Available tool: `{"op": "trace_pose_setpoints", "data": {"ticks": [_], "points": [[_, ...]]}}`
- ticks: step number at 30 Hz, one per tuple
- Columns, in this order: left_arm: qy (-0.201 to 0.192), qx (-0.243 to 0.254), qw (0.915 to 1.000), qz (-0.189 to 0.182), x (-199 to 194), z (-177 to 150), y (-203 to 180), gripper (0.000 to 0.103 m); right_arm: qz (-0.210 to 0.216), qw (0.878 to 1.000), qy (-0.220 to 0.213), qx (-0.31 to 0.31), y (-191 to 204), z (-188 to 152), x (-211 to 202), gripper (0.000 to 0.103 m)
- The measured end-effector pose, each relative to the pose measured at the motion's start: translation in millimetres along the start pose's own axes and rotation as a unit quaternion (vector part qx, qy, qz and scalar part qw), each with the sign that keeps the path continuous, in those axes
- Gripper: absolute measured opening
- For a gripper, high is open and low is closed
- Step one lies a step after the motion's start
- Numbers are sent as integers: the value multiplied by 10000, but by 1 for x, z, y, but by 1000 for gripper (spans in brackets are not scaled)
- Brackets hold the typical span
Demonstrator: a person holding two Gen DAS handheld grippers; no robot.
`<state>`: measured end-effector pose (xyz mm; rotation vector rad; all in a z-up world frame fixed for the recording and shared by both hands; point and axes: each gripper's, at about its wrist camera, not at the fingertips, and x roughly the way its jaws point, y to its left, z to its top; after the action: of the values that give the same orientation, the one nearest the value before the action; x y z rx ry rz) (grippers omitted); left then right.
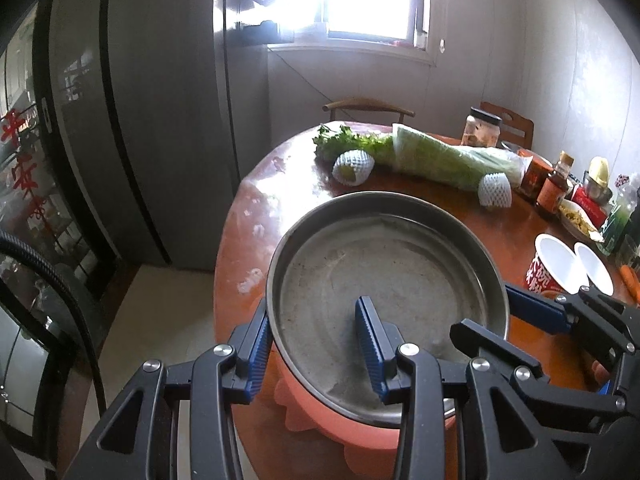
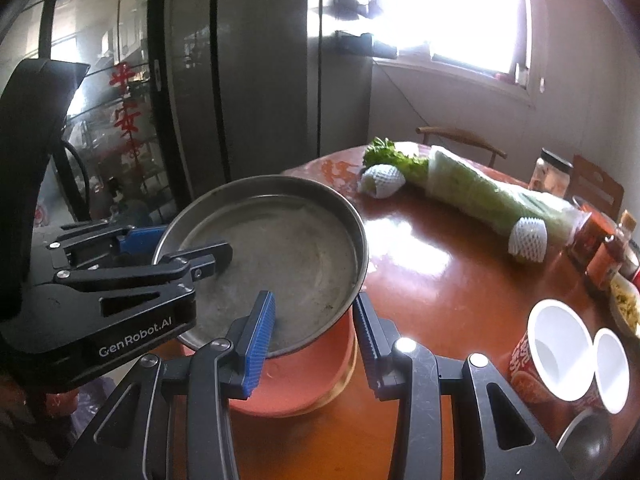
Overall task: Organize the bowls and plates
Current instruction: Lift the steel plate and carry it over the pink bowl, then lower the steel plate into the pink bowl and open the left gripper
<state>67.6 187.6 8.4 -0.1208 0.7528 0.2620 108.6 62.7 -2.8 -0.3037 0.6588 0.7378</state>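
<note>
Left to right, the scene runs from a dark refrigerator [image 1: 160, 120] at the worktop's left edge, through the held dish, to a cluttered right side.

The left tool [image 1: 316, 344] is clamped on the near-left rim of the steel basin [image 1: 384, 272]: one blue pad outside the wall, one inside. The right tool [image 2: 314, 340] is clamped on the same basin's opposite rim in the same manner. The basin sits over a pink bowl [image 1: 360, 428] at the near edge of the round worktop [image 1: 500, 232]. Whether the basin rests in the pink bowl or hangs just above it cannot be told.

Further right lie wrapped greens [image 1: 448, 160], two foam-netted fruits, jars and bottles, and two white paper cups [image 2: 560, 348] near the right tool.

Failure risks, as judged:
- Thin rim, narrow pads: unequal lift between the two tools would tilt the basin and may let it slip.
- If basin and bowl are nested tightly, the bowl may rise, then drop at the worktop edge.
- A sweep to the right could knock over the cups.
</note>
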Motion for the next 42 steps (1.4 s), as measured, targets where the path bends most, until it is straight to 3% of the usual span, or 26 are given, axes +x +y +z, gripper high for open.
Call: {"op": "trace_pose_setpoints", "data": {"ticks": [21, 42], "points": [[180, 198, 9996, 107, 27, -12, -15, 41, -74, 9995, 295, 115, -11, -20, 24, 42], [223, 230, 9993, 211, 29, -21, -12, 40, -122, 9993, 352, 53, -7, -28, 33, 42]]}}
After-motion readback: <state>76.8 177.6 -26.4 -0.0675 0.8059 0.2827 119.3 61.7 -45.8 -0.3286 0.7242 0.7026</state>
